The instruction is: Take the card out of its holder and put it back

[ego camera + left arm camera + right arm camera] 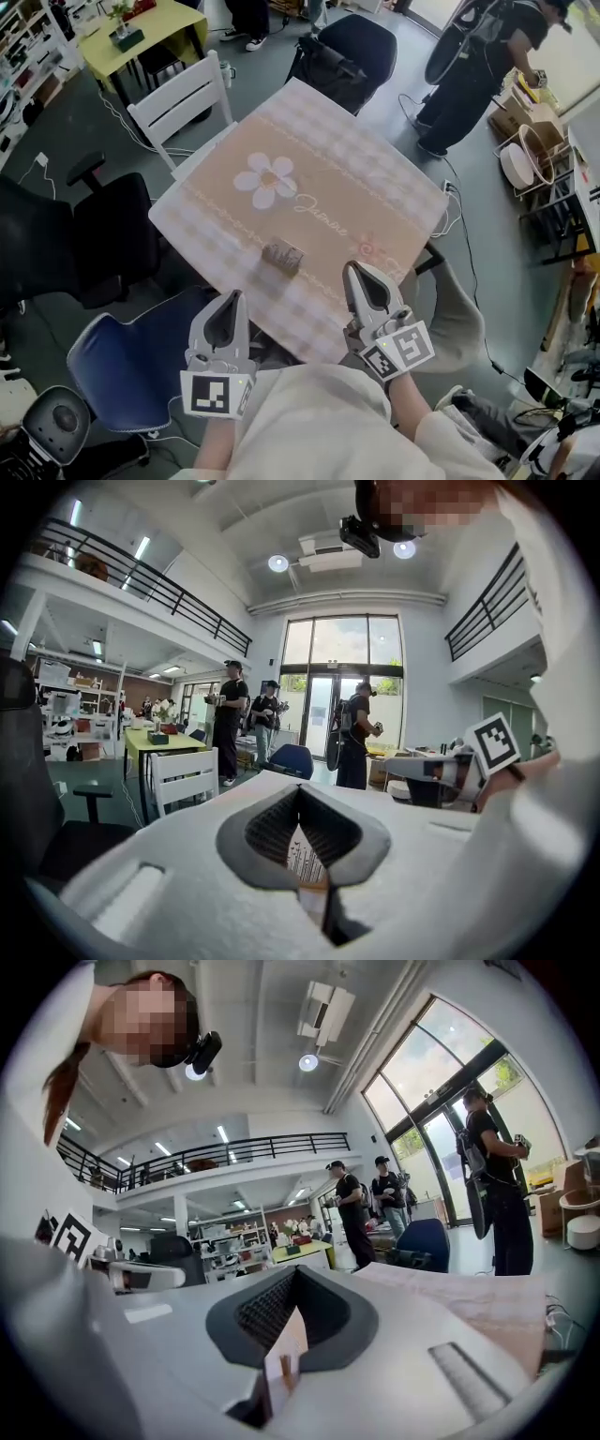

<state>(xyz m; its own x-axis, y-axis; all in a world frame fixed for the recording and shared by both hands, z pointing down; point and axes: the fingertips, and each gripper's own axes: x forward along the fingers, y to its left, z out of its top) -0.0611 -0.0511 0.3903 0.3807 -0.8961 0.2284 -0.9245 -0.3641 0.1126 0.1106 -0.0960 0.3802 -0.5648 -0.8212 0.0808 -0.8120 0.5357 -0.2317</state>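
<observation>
A small brown-grey card holder (282,255) sits on the table (356,178), which has a flower-print cloth, near its front edge. Whether a card is in it is too small to tell. My left gripper (228,298) is at the table's near edge, left of and nearer than the holder, with its jaws together and nothing between them (300,787). My right gripper (356,270) hovers to the right of the holder, a short way off. Its jaws also meet at the tips with nothing held (296,1269). Both grippers point away from me, above table height.
A white wooden chair (183,98) stands at the table's far left corner and a black office chair (342,47) at the far side. A blue chair (131,361) is by my left, with a black one (84,234) beyond it. A person (473,75) stands at the back right.
</observation>
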